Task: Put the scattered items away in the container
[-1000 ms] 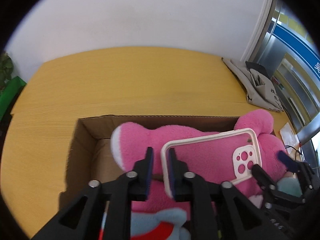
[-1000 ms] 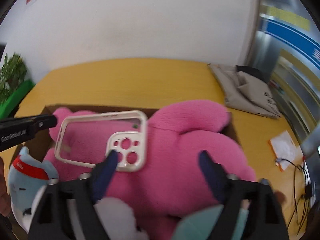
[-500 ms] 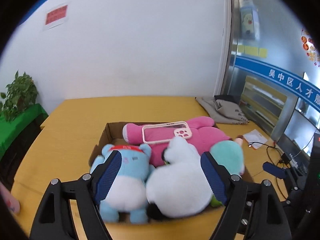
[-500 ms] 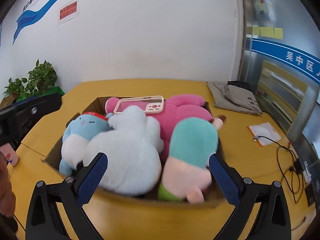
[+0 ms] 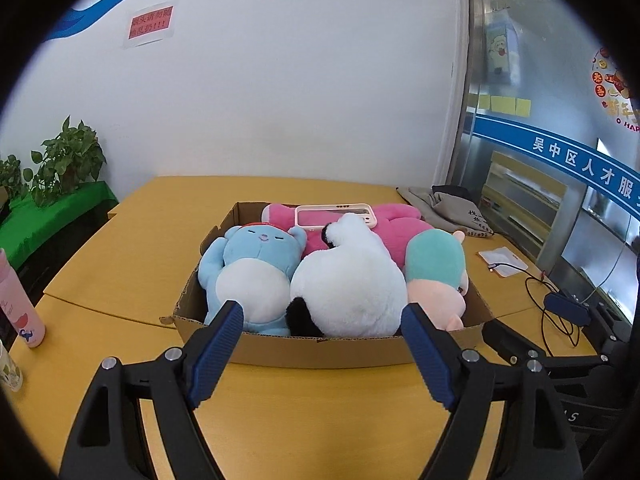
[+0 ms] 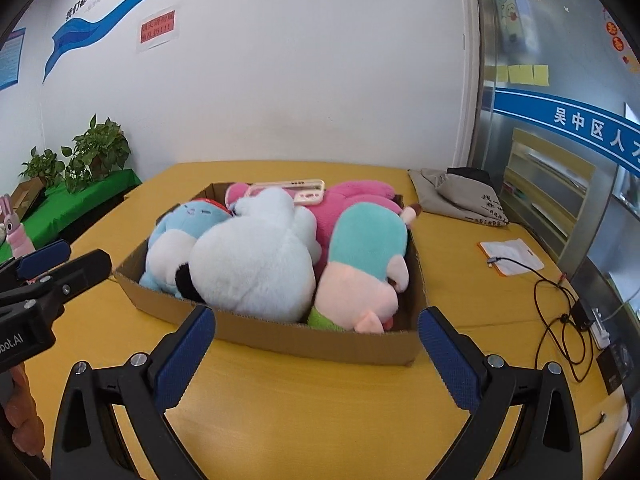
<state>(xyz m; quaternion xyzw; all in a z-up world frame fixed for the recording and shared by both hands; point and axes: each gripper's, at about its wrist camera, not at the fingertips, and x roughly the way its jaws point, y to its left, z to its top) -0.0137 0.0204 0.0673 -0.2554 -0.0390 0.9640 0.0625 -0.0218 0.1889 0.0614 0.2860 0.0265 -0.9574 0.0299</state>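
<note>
plush toys packed in the cardboard box (image 5: 320, 350) on the yellow tabletop (image 5: 120, 280).
a phone case (image 5: 335, 216) lay on the pink plush (image 5: 400, 224) at the back; my left tool (image 5: 322, 328) and right tool (image 6: 316, 330) hung before the box, jaws wide, holding nothing.

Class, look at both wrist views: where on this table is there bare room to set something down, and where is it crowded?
Free: table between cardboard box and both grippers; strip behind box toward the wall; left of box, short of pink bottle. Crowded: inside the box, packed with plush toys; right edge, with grey bag, pouch and cables.
</note>
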